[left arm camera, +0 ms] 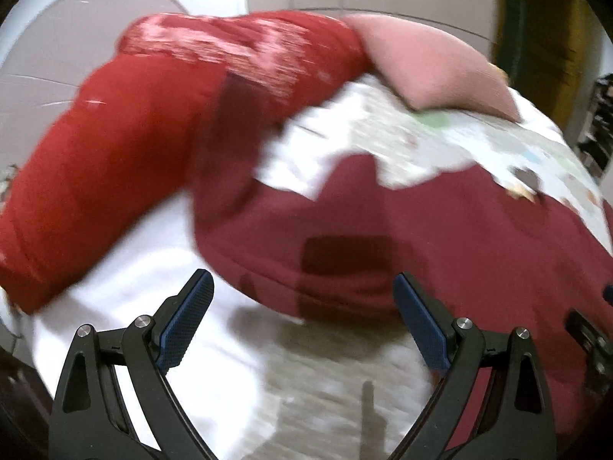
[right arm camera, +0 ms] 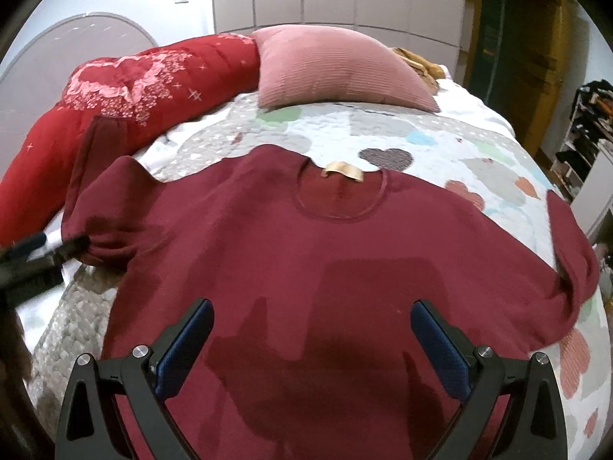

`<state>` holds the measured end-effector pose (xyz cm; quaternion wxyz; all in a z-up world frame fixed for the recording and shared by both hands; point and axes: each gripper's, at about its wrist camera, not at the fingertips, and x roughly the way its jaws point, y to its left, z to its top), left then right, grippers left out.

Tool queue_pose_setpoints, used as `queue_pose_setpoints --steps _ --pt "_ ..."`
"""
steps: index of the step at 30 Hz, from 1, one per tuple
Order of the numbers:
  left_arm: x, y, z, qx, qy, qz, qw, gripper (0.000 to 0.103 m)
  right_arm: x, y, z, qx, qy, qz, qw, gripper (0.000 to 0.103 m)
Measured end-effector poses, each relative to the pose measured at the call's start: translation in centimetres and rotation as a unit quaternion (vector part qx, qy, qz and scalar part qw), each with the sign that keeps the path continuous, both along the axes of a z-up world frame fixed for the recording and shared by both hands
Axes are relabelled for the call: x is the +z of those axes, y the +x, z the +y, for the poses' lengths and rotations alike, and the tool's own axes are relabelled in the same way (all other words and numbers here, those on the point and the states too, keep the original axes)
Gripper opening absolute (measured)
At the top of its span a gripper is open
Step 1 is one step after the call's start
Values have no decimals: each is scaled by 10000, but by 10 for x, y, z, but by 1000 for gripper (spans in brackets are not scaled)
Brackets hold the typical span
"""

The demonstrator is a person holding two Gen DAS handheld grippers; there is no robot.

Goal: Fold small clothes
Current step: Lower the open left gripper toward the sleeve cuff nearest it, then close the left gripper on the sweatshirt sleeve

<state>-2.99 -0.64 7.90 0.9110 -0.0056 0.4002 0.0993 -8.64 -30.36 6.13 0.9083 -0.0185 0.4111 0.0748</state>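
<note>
A dark red sweater [right arm camera: 306, 260] lies spread flat on the bed, neck with a tan label [right arm camera: 342, 170] away from me. It also shows, blurred, in the left wrist view [left arm camera: 440, 237]. My right gripper [right arm camera: 311, 329] is open and empty, held just above the sweater's lower middle. My left gripper [left arm camera: 302, 306] is open and empty, at the sweater's left edge; it shows in the right wrist view [right arm camera: 46, 247] beside the bunched left sleeve [right arm camera: 103, 226]. The right sleeve [right arm camera: 571, 253] lies folded back near the bed's right side.
The bed has a white quilt with heart patches [right arm camera: 440, 142]. A red bolster with pink pattern [right arm camera: 126, 84] lies at the left, a pink pillow [right arm camera: 337, 73] at the head. A shelf [right arm camera: 590, 130] stands at the far right.
</note>
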Motion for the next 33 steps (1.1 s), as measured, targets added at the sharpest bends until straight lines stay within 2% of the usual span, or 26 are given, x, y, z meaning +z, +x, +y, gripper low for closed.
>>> queue_pose_setpoints --steps 7,11,15,17,19,20,22,24,26,29,33 --pt "5 42 66 528 -79 -194 9984 95 -6 8 20 258 28 118 9996 102" --pt "-3 75 84 602 -186 -101 9980 95 -12 11 26 354 14 243 9991 102" --pt "-19 105 91 631 -133 47 9979 94 -15 12 26 380 32 326 9987 102" --pt "-31 120 94 644 -185 179 9976 85 -16 12 25 362 49 353 9987 102" --pt "-39 126 96 612 -308 299 9972 56 -17 12 24 357 66 375 9986 102" --pt "-43 129 97 603 -393 354 9968 32 -18 13 24 355 75 388 9986 102" --pt "-46 130 104 621 -691 361 9950 15 -19 14 23 348 95 412 9985 102" --pt "-37 125 105 545 -902 281 9940 10 -20 14 22 344 113 435 9984 102" --pt "-24 117 100 425 -877 145 9951 7 -20 13 20 345 150 437 9983 102" --pt "4 102 86 74 -1153 -51 9933 7 -20 13 14 293 231 442 9983 102" --pt "48 82 45 -596 -1446 -502 9864 7 -17 13 5 140 356 412 9984 102"
